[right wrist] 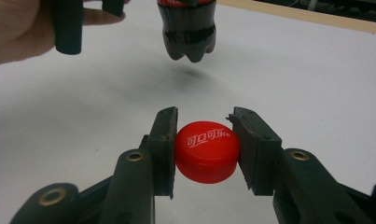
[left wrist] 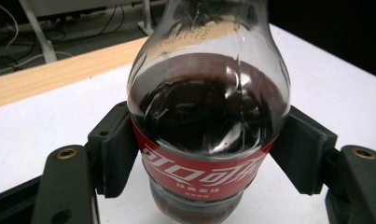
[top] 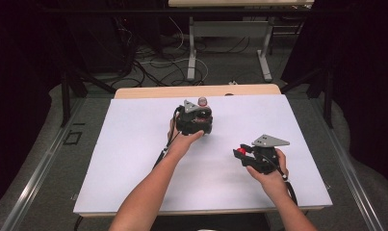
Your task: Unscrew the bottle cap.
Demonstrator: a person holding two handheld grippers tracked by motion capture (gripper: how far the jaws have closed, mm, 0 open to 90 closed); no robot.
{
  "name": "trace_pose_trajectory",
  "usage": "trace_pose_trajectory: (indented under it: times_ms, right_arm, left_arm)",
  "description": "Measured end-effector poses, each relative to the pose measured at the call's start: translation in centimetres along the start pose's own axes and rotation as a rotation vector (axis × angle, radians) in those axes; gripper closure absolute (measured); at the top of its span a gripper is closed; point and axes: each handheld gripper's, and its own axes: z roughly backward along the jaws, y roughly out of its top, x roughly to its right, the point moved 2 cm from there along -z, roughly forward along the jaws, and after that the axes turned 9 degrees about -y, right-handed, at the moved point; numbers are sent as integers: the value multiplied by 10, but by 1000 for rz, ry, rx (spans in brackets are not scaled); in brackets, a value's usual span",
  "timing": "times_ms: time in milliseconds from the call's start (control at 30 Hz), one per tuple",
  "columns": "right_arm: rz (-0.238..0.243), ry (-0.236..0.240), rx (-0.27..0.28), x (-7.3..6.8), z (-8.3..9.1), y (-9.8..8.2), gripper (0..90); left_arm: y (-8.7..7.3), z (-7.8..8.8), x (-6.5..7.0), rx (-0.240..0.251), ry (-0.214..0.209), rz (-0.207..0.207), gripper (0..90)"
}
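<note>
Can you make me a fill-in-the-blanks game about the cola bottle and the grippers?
1. The left gripper is shut on a cola bottle filled with a ____ drink.
2. The right gripper pinches the bottle's red ____.
3. In the right gripper view, the bottle's bottom hangs ____ the white table, with a shadow under it.
4. The label on the bottle is ____ with white writing.

Missing words: dark; cap; above; red

A white sheet (top: 134,159) covers the wooden table (top: 148,91), whose far edge shows bare.
</note>
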Motion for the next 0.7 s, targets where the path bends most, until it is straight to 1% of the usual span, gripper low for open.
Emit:
trace_pose_trajectory:
  times_ms: [33,67,100,133,167,200,267,300,400,433,467,500,567,600,633,667,700]
  right_arm:
    - [2,2,2,0,1,0,611]
    - [2,-7,4,0,1,1,611]
    - [-1,-2,2,1,2,1,611]
    - [0,-1,1,1,2,1,611]
    - [-8,-2,1,1,2,1,611]
    - [-10,2,3,0,1,1,611]
    - [-1,2,3,1,1,0,611]
    - [1,3,2,1,1,0,611]
    - [-2,3,2,0,1,1,611]
    - [-8,3,-3,-1,1,1,611]
    - [-7,0,-3,-1,1,1,611]
    - [-1,1,-3,-1,1,1,611]
    - [15,4,1,0,0,0,611]
    - [3,2,-1,-1,0,0,611]
    - [2,2,-3,-2,0,0,611]
    - [-1,3,-6,-2,0,0,611]
    - [1,4,-6,-3,0,0,611]
  left_arm:
    - [-1,-1,-1,-11,2,-6,300]
    - [-3,-3,-2,-17,9,-3,300]
    - [-4,-5,-3,-10,15,1,300]
    - [-6,-5,-4,-21,13,7,300]
    - [-8,-6,-6,-23,17,3,300]
    - [-10,-8,-7,-16,19,15,300]
    - [-14,-8,-10,-28,25,8,299]
    - [-15,-9,-10,-18,27,21,300]
    - [-20,-10,-12,-27,22,27,299]
    - [-22,-10,-13,-31,23,26,299]
    - [-24,-10,-13,-19,21,19,298]
    - [-25,-10,-13,-14,17,20,298]
    - [-26,-9,-13,-22,11,5,297]
    - [-27,-9,-12,-16,10,7,296]
    - [-28,-7,-12,-20,7,-5,295]
    - [-29,-7,-11,-14,4,-4,295]
    - [-30,-7,-11,-14,7,-15,294]
